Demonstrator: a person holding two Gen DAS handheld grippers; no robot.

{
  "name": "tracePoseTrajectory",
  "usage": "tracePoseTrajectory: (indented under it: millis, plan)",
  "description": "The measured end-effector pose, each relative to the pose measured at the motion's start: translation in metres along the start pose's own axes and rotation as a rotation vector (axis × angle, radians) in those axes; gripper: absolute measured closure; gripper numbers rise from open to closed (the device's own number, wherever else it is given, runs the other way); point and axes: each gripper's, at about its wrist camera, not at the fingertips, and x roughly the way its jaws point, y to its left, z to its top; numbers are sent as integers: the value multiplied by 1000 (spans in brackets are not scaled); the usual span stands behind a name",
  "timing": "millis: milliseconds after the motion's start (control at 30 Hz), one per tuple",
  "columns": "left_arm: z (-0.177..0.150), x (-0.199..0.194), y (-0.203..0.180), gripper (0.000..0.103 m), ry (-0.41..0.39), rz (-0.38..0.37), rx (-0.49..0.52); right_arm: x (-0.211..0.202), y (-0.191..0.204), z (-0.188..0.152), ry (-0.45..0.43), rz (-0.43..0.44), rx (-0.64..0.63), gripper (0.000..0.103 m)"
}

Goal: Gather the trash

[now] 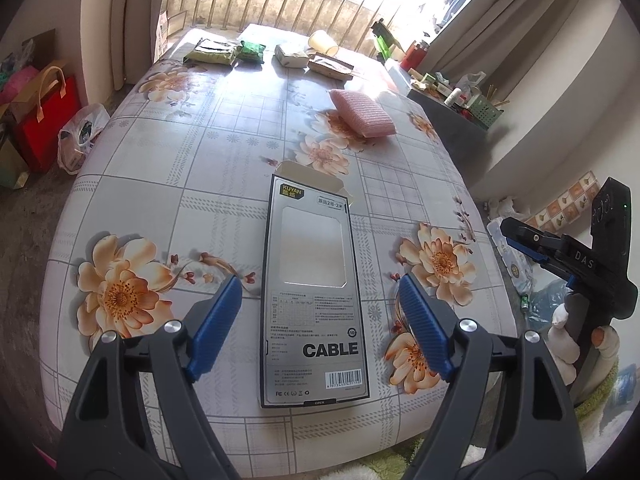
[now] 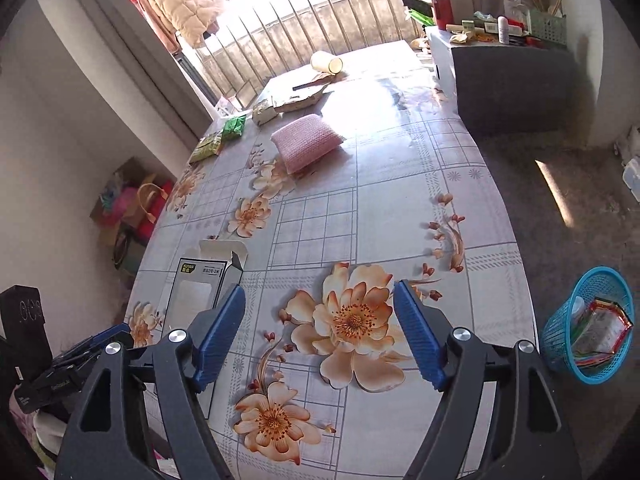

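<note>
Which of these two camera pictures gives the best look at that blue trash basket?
The right wrist view. There the blue basket stands on the floor beside the table, its mesh wall and the wrappers inside plainly visible. The left wrist view does not show it.

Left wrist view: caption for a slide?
Open left gripper poised above an empty cable box on the flowered table.
</note>
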Motion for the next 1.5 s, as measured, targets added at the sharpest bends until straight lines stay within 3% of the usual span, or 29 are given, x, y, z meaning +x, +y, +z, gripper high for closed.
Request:
tracePoseTrajectory:
  millis: [1500]
  plan:
    - [-7, -9, 12, 26, -18, 14, -18, -16, 18, 10, -26, 35, -21, 28]
